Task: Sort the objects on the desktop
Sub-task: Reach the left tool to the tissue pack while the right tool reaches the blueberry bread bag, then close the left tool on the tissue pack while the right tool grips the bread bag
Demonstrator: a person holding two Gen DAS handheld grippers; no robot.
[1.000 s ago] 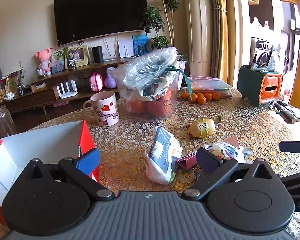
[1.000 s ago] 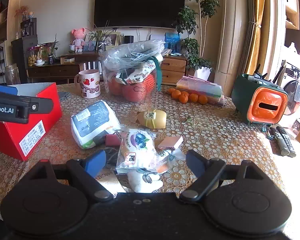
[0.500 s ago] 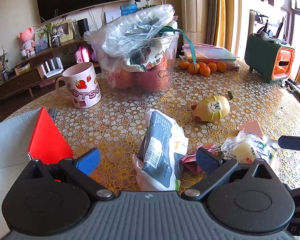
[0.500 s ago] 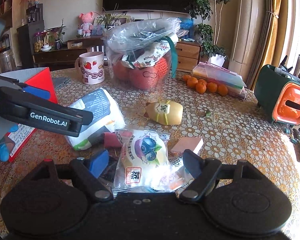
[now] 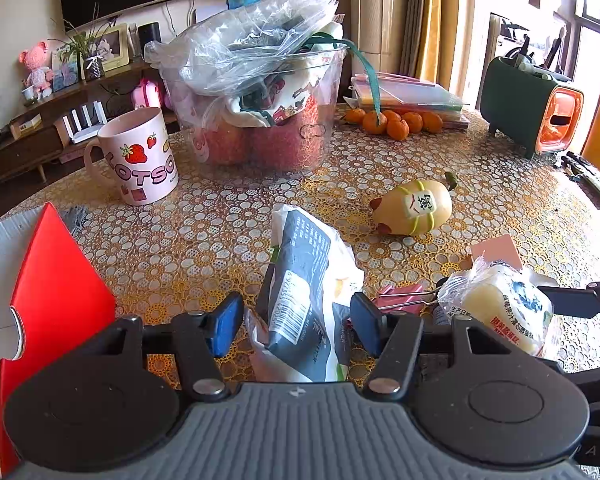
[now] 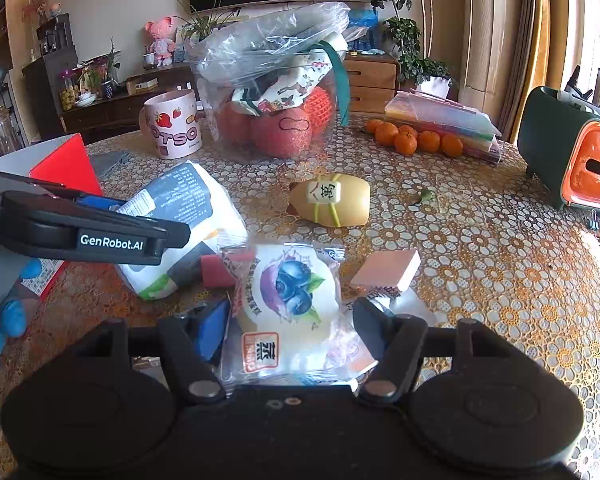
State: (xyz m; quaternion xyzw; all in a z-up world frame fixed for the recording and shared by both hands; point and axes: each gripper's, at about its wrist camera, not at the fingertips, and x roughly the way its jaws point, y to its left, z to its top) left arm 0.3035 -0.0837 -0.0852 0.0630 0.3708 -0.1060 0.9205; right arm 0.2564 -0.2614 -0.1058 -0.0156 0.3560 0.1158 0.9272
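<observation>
A grey and white snack bag (image 5: pixel 300 280) lies on the patterned table, between the pads of my left gripper (image 5: pixel 294 324). Its jaws are closing, the pads right at the bag's sides without visibly squeezing it. A blueberry bun packet (image 6: pixel 288 292) lies between the pads of my right gripper (image 6: pixel 290 320). These jaws are closing too, and the pads meet only the loose wrapper edges. The two packets lie side by side, so each view shows one of the other gripper's fingers (image 6: pixel 112 240). An open red box (image 5: pixel 56 300) stands at the left.
A yellow pear-shaped toy (image 5: pixel 416 208), a pink block (image 6: pixel 388 270) and a pink binder clip (image 5: pixel 400 298) lie close by. Farther back stand a strawberry mug (image 5: pixel 140 156), a clear tub of fruit (image 5: pixel 260 120), oranges (image 5: pixel 396 124) and a green pen holder (image 5: pixel 532 116). A blue-gloved hand (image 6: pixel 4 320) shows at the left.
Both grippers came forward and down over the table. The left jaws narrowed sharply around the snack bag, and the right jaws narrowed around the bun packet.
</observation>
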